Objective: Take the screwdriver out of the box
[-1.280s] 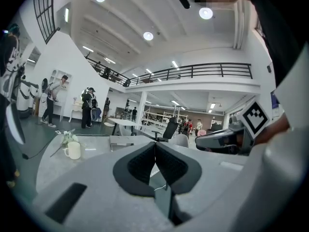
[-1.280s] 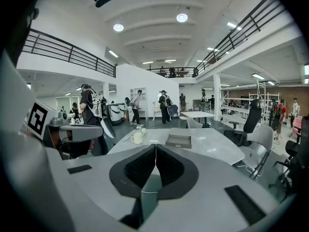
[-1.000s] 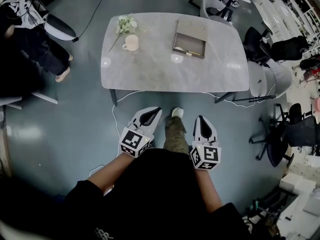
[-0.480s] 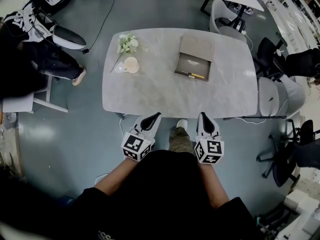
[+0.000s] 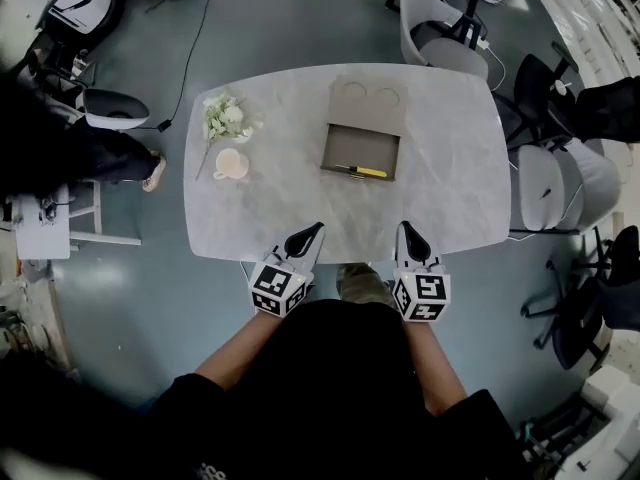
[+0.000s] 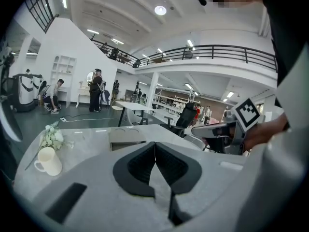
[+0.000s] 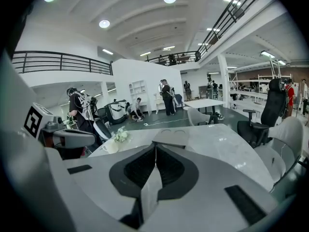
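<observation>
An open brown box (image 5: 360,151) lies on the grey marble table (image 5: 280,208) with its lid folded back. Inside it lies a screwdriver (image 5: 361,171) with a yellow handle. My left gripper (image 5: 316,228) and right gripper (image 5: 405,226) hover side by side at the table's near edge, well short of the box. Both are shut with nothing between the jaws. The left gripper view shows the box (image 6: 126,138) ahead with its lid toward me. In the right gripper view the same box (image 7: 172,137) sits just past the shut jaws, and the screwdriver is hidden there.
A cream mug (image 5: 231,164) and a small bunch of white flowers (image 5: 226,116) sit on the table's left part. Chairs (image 5: 545,183) stand at the right end and another chair (image 5: 440,23) at the far side. A seated person (image 5: 70,148) is at the left.
The person has walked up to the table. Both grippers have come from over the floor to the table's near edge, still shut. The box now looks closer.
</observation>
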`<move>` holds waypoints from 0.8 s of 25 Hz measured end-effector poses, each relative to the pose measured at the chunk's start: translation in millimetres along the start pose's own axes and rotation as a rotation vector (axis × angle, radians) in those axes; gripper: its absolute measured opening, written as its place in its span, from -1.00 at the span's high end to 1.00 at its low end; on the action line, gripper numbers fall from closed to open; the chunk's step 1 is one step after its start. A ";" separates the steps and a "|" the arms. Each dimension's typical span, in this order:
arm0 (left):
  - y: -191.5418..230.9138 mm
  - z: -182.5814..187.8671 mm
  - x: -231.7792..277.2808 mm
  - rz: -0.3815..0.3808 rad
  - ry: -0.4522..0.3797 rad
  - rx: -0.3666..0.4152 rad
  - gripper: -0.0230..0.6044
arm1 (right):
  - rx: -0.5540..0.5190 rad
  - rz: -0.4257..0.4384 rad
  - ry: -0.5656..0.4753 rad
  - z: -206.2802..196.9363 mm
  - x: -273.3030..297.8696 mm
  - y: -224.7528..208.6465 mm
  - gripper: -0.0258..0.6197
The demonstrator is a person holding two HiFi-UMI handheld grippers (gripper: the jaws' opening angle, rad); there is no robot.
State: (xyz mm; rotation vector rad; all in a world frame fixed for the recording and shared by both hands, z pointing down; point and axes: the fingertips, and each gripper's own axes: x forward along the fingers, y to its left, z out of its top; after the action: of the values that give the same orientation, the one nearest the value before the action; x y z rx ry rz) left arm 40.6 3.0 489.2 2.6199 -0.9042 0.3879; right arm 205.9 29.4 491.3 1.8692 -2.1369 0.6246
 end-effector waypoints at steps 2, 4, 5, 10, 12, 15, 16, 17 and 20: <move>1.4 1.8 24.9 0.000 0.024 -0.003 0.87 | -0.003 0.011 0.016 3.3 12.9 -21.1 0.88; 2.2 1.2 45.4 -0.004 0.047 -0.025 0.87 | -0.009 0.034 0.039 5.3 26.1 -37.4 0.88; 3.2 0.2 54.6 -0.005 0.053 -0.050 0.87 | -0.017 0.053 0.062 3.9 33.9 -43.8 0.88; 12.3 -0.1 87.0 0.044 0.069 -0.122 0.87 | -0.073 0.174 0.187 -10.9 74.8 -62.0 0.88; 17.0 -1.4 94.7 0.065 0.075 -0.134 0.87 | -0.099 0.219 0.215 -14.9 93.0 -64.6 0.88; 21.5 -3.2 103.0 0.081 0.077 -0.135 0.87 | -0.131 0.283 0.260 -22.8 120.1 -66.3 0.88; 22.4 -3.9 104.7 0.085 0.077 -0.136 0.87 | -0.140 0.302 0.274 -25.7 127.8 -66.6 0.88; 24.1 -4.7 106.4 0.089 0.077 -0.139 0.87 | -0.150 0.318 0.286 -28.1 135.4 -66.9 0.88; 33.1 -6.2 113.4 0.104 0.073 -0.145 0.87 | -0.206 0.363 0.325 -35.2 159.3 -66.1 0.88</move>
State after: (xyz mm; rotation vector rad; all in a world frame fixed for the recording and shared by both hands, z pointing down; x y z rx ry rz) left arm 104.9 -80.3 543.3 2.4186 -1.0079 0.4249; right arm 242.2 -101.1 603.6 1.1912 -2.2308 0.6918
